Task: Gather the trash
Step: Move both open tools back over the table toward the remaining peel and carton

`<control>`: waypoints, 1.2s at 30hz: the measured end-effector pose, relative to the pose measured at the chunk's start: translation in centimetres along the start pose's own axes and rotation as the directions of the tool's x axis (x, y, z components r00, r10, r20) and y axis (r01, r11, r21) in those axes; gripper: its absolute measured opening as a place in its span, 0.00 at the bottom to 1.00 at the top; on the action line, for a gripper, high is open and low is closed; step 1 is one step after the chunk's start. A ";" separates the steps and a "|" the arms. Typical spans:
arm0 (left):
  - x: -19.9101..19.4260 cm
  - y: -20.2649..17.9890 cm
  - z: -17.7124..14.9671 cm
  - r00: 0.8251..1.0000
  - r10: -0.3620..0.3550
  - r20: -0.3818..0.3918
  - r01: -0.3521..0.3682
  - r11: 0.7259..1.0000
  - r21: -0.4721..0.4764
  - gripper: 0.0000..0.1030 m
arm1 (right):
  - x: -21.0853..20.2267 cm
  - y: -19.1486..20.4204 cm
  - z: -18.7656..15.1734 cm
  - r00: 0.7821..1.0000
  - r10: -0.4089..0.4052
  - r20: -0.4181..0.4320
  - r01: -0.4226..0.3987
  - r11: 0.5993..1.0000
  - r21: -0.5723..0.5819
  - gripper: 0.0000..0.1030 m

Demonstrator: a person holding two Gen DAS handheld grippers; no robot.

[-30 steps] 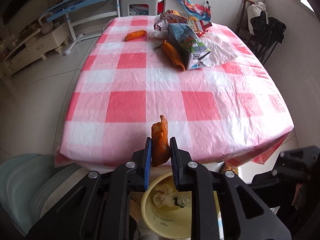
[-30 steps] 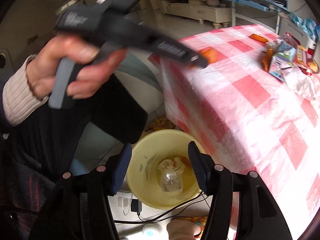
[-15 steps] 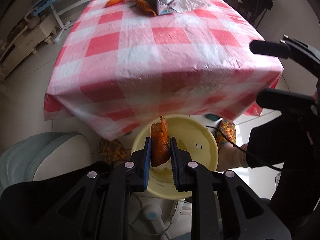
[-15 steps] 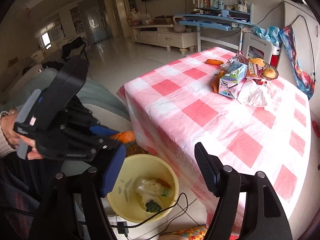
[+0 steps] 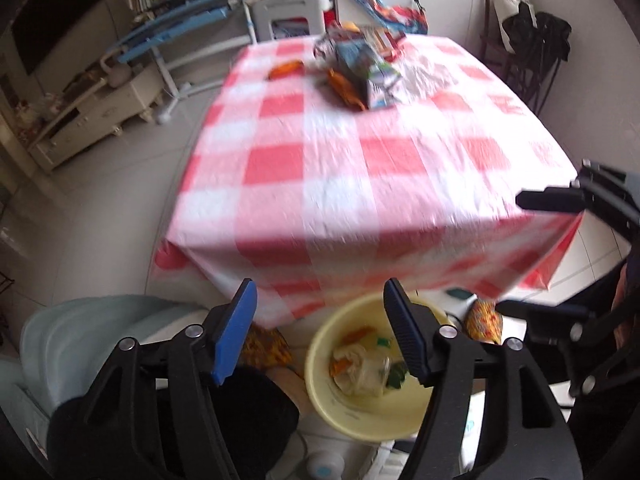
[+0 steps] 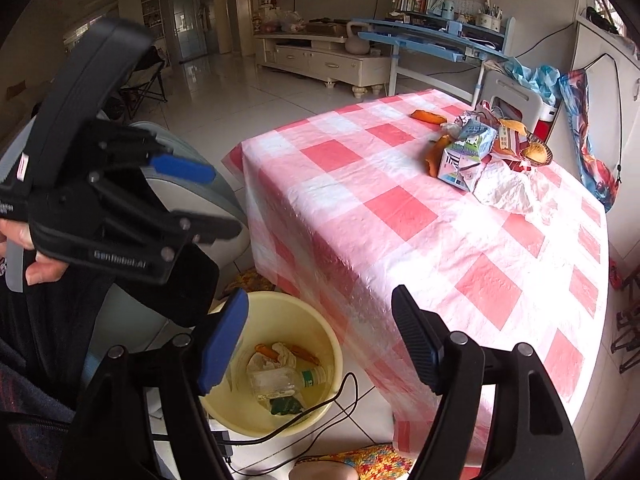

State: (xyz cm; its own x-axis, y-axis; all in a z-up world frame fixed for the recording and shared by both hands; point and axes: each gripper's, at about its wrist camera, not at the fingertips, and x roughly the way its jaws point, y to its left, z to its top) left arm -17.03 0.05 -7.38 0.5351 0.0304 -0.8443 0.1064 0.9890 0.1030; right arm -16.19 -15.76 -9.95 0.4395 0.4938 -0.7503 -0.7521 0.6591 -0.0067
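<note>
Trash is seen inside the yellow bucket [image 6: 320,412] on the floor by the tabletop's near corner: tissue, plastic bottle [image 6: 280,380], orange peel [image 6: 304,354]. Left gripper [image 5: 320,328] jaws are opening, nothing between. Right gripper [image 6: 320,344] fingers held apart, empty. More trash, a carton [image 6: 466,156] included, is left at the tabletop's far edge.

Daylight, soft, no hard shadows. Left wrist view: motion blur smears the tablecloth [image 5: 360,168] and the clutter beyond the left gripper [image 5: 320,312]; fingers [image 5: 234,332] sharp. Right wrist view crisp, glare on the floor tiles [image 6: 224,92] far ahead-left of the right gripper [image 6: 320,328]. Fisheye bends edges, black corner vignette.
</note>
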 end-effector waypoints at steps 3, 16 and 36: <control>0.2 0.5 1.5 0.999 0.014 0.034 -0.013 1.000 -0.013 0.65 | 0.1 -0.1 0.3 1.000 -0.010 0.019 0.010 1.000 0.003 0.69; 2.8 2.1 9.4 0.988 0.057 0.141 -0.046 0.996 -0.080 0.77 | 0.4 -1.5 1.7 0.993 -0.080 0.083 0.077 0.996 0.043 0.69; 6.0 3.0 9.4 0.995 0.012 0.099 0.009 0.979 -0.202 0.78 | 1.9 -1.7 2.1 0.994 -0.097 0.060 0.095 0.995 0.034 0.70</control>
State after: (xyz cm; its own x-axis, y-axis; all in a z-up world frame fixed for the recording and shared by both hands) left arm -5.64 1.81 -7.17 0.6166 0.0274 -0.7868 -0.0609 0.9981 -0.0129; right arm -13.07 -14.73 -9.95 0.5388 0.4611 -0.7050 -0.6901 0.7216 -0.0554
